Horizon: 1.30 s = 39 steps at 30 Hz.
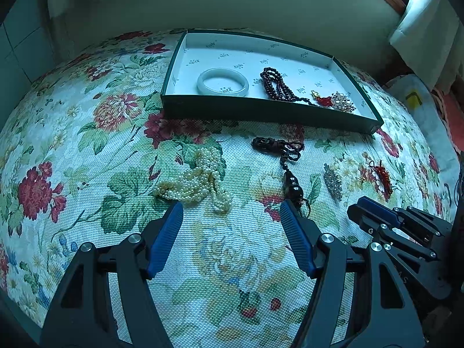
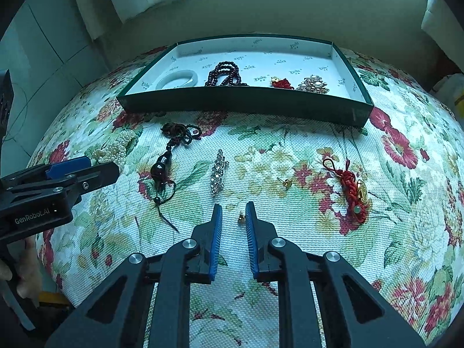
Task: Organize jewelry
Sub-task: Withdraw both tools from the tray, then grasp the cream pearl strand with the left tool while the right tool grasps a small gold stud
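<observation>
Right hand-held gripper (image 2: 233, 208) hovers low over the floral counter (image 2: 290, 246), fingers narrowly parted around a small gold earring (image 2: 241, 219), not pinching it. Left hand-held gripper (image 1: 232, 207) is spread wide just short of the pearls (image 1: 200, 181). Box (image 2: 246, 103) holds a bangle (image 2: 177, 79) and beads (image 2: 224, 74).
</observation>
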{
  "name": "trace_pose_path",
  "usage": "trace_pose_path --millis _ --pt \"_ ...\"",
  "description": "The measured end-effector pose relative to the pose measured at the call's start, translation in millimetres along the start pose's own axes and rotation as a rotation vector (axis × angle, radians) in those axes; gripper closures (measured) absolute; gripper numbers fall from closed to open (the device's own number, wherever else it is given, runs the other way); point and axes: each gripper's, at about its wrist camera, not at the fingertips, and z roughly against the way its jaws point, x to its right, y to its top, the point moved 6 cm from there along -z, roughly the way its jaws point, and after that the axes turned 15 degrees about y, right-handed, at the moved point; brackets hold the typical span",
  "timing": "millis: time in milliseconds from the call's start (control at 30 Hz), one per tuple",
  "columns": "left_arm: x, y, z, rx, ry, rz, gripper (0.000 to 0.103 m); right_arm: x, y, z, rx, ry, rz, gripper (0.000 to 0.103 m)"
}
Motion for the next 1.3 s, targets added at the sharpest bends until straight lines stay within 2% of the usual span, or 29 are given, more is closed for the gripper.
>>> trace_pose_path --millis 233,400,933,1300 --pt "-0.4 -0.4 -1.6 -0.003 -0.001 0.0 0.034 0.4 -0.2 -0.8 -0.003 -0.011 0.006 0.09" --pt "-1.2 -1.5 -4.7 -0.007 0.001 0.002 0.034 0.8 -0.5 -1.3 -0.003 -0.013 0.008 0.097" --pt "-8.7 3.5 -12.2 -0.011 0.016 0.022 0.034 1.7 5.9 3.7 0.018 -0.029 0.024 0.098" --pt "-15.6 12.5 -26.0 -0.016 0.034 0.03 0.034 3.0 24.3 0.6 0.035 -0.015 0.032 0.098"
